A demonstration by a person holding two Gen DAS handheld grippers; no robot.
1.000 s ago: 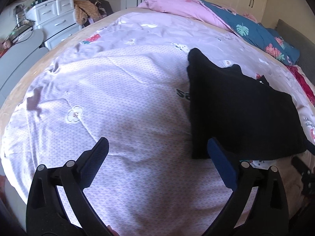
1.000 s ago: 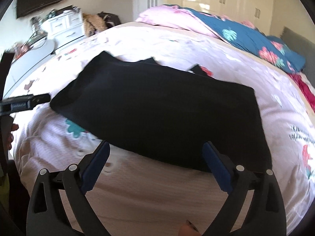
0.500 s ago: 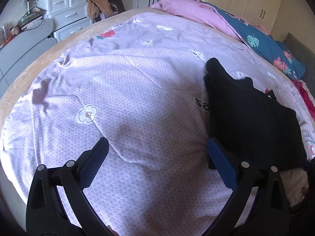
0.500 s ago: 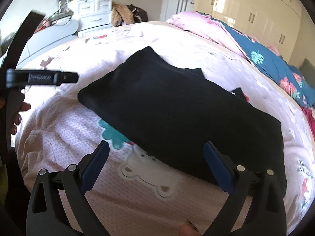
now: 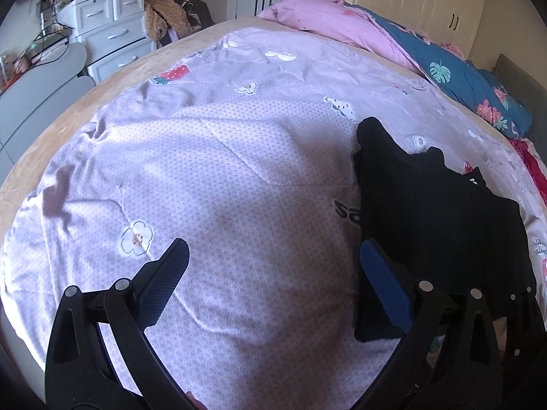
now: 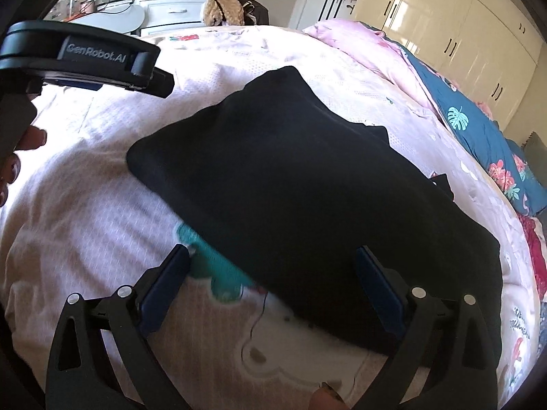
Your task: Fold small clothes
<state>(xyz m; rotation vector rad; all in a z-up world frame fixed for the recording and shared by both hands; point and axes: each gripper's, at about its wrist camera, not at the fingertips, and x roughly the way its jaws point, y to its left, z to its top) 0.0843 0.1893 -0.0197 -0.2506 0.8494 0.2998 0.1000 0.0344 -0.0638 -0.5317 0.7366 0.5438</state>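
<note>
A black garment (image 6: 307, 191) lies folded flat on the patterned bed sheet (image 5: 222, 177); in the left wrist view it lies at the right (image 5: 434, 218). My left gripper (image 5: 273, 266) is open and empty above the sheet, its right finger beside the garment's near left corner. My right gripper (image 6: 270, 273) is open and empty, hovering at the garment's near edge. The left gripper's body also shows in the right wrist view (image 6: 89, 58) at the upper left.
A pink and blue floral quilt (image 5: 393, 44) is piled at the far side of the bed. White drawers (image 5: 109, 34) and a grey desk (image 5: 37, 85) stand left of the bed. Cream wardrobes (image 6: 461, 30) line the far wall.
Both grippers stayed open. The right gripper moved toward the garment's near left part, and the left gripper shifted slightly, with the garment staying flat on the bed.
</note>
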